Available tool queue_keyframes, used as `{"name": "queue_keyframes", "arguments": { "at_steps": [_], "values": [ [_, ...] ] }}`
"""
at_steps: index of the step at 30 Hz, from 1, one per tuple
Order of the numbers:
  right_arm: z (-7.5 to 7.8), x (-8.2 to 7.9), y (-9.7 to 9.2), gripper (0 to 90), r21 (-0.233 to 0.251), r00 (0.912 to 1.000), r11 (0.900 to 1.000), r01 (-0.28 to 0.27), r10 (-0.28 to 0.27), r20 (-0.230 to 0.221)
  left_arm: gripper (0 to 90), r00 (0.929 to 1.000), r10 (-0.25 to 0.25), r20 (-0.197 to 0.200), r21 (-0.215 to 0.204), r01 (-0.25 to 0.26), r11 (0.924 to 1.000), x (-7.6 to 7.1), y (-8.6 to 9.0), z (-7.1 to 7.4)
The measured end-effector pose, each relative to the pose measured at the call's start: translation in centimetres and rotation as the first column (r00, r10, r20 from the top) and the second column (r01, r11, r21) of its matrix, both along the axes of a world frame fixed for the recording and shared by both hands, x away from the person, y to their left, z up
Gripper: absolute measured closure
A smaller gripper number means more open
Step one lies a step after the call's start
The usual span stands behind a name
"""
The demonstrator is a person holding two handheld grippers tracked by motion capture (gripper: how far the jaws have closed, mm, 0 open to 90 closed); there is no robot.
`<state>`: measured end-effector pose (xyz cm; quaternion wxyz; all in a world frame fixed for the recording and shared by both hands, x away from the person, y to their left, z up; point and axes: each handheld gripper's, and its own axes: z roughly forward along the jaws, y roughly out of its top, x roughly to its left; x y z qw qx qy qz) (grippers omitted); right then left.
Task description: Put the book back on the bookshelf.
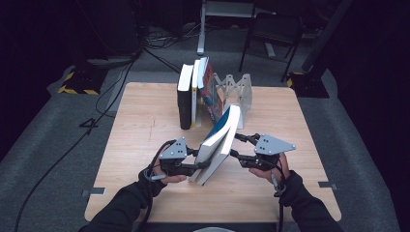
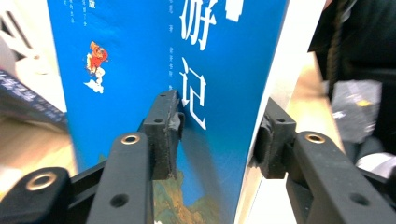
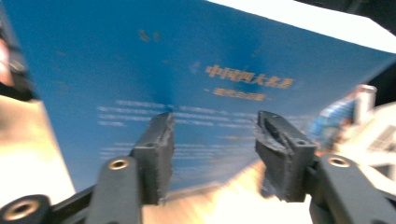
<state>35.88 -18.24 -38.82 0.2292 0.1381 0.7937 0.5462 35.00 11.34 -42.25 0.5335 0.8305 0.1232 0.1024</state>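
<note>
The left claw [image 1: 200, 164] is seen at the lower centre of the high view, clamped across the spine end of a thick blue-covered paperback book [image 1: 218, 144]. In the left gripper view the two black jaws are set on either side of that book [image 2: 187, 70]: one pad is pressed against the blue cover with its white characters, the other against the opposite face beside the white page edge. The right claw [image 1: 238, 147] is seen just right of the book in the high view, its jaws spread and pointed at the book's back cover. In the right gripper view the blurred blue cover [image 3: 187, 84] is shown beyond the parted jaws, and no pad is seen pressing on it; nothing is gripped there.

The book is held tilted, its lower corner at or close to the light wooden counter [image 1: 145, 125] and its top leaning toward the upper right of the frame. It is placed at the centre of the high view, between the two hands [image 1: 167, 176].

Behind it, toward the upper centre of the frame, a row of standing books [image 1: 193, 94] is seen, a black one at the left, beside a pale folding metal rack [image 1: 239, 92]. A dark chair [image 1: 270, 34] is seen on the grey floor beyond the counter.
</note>
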Motion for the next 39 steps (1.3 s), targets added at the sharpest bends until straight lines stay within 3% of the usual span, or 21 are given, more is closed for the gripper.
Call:
{"name": "queue_keyframes", "arguments": {
  "at_steps": [6, 12, 14, 17, 19, 21, 23, 24, 25, 26, 27, 29, 31, 36, 39],
  "values": [
    [-0.3, -0.5, 0.8, 43.8, 0.002, 0.9995, 0.9999, -0.014, 0.014, 0.028, 51.7, 0.9986, 0.031, 0.043, 0.052, -0.033, 0.9981, -1.7, 0.4, 0.3],
    [-0.5, -0.7, 1.3, 43.2, -0.011, 0.9991, 0.9994, -0.032, 0.033, 0.027, 37.9, 0.9971, 0.075, 0.010, 0.079, -0.075, 0.9940, -2.9, 0.7, -0.4],
    [-0.6, -0.7, 1.7, 42.4, -0.033, 0.9981, 0.9979, -0.055, 0.056, 0.026, 29.5, 0.9942, 0.104, -0.025, 0.072, -0.102, 0.9922, -3.5, 0.2, -0.7],
    [-0.8, -0.7, 2.3, 39.4, -0.050, 0.9979, 0.9970, -0.059, 0.060, 0.025, 23.9, 0.9899, 0.141, -0.013, 0.104, -0.139, 0.9849, -4.3, -1.1, -1.1],
    [-0.9, -0.6, 2.5, 38.2, -0.033, 0.9980, 0.9975, -0.062, 0.062, 0.007, 18.1, 0.9803, 0.197, 0.000, 0.116, -0.196, 0.9736, -4.6, -2.0, -1.4],
    [-1.1, -0.3, 2.8, 36.1, -0.036, 0.9987, 0.9980, -0.052, 0.051, -0.007, 18.0, 0.9716, 0.236, 0.015, 0.095, -0.237, 0.9670, -4.4, -2.3, -1.7],
    [-1.4, -0.1, 3.2, 33.8, -0.042, 0.9992, 0.9985, -0.036, 0.035, -0.021, 18.1, 0.9561, 0.292, -0.021, 0.061, -0.290, 0.9550, -3.8, -2.7, -2.4],
    [-1.6, 0.1, 3.5, 32.8, -0.057, 0.9994, 0.9982, -0.018, 0.017, -0.029, 18.0, 0.9502, 0.311, -0.012, 0.058, -0.310, 0.9489, -3.7, -2.9, -2.6],
    [-1.6, 0.1, 3.5, 32.8, -0.057, 0.9994, 0.9982, -0.018, 0.017, -0.029, 18.0, 0.9502, 0.311, -0.012, 0.058, -0.310, 0.9489, -3.7, -2.9, -2.6],
    [-1.8, 0.2, 3.6, 32.8, -0.060, 0.9991, 0.9981, -0.014, 0.011, -0.042, 18.0, 0.9424, 0.334, -0.004, 0.057, -0.334, 0.9409, -3.5, -3.1, -2.9],
    [-2.1, 0.5, 3.8, 32.2, -0.033, 0.9978, 0.9992, -0.020, 0.018, -0.063, 19.3, 0.9303, 0.367, -0.008, 0.038, -0.366, 0.9298, -3.4, -3.2, -3.1],
    [-2.2, 0.6, 4.0, 32.2, -0.036, 0.9976, 0.9992, -0.017, 0.015, -0.067, 24.8, 0.9153, 0.403, -0.008, 0.024, -0.402, 0.9151, -3.2, -3.1, -3.2],
    [-2.4, 0.7, 4.3, 32.4, -0.041, 0.9980, 0.9991, -0.010, 0.007, -0.063, 31.9, 0.9092, 0.416, -0.016, 0.015, -0.416, 0.9093, -3.0, -2.8, -3.3],
    [-2.8, 0.7, 4.4, 32.9, -0.078, 0.9982, 0.9969, -0.004, -0.001, -0.061, 39.0, 0.9215, 0.388, -0.021, 0.025, -0.387, 0.9216, -2.7, -2.2, -3.2],
    [-3.1, 0.9, 3.8, 33.7, -0.080, 0.9970, 0.9968, -0.001, -0.005, -0.078, 49.8, 0.9352, 0.354, -0.004, 0.049, -0.354, 0.9341, -2.5, -1.1, -2.9]
  ]
}}
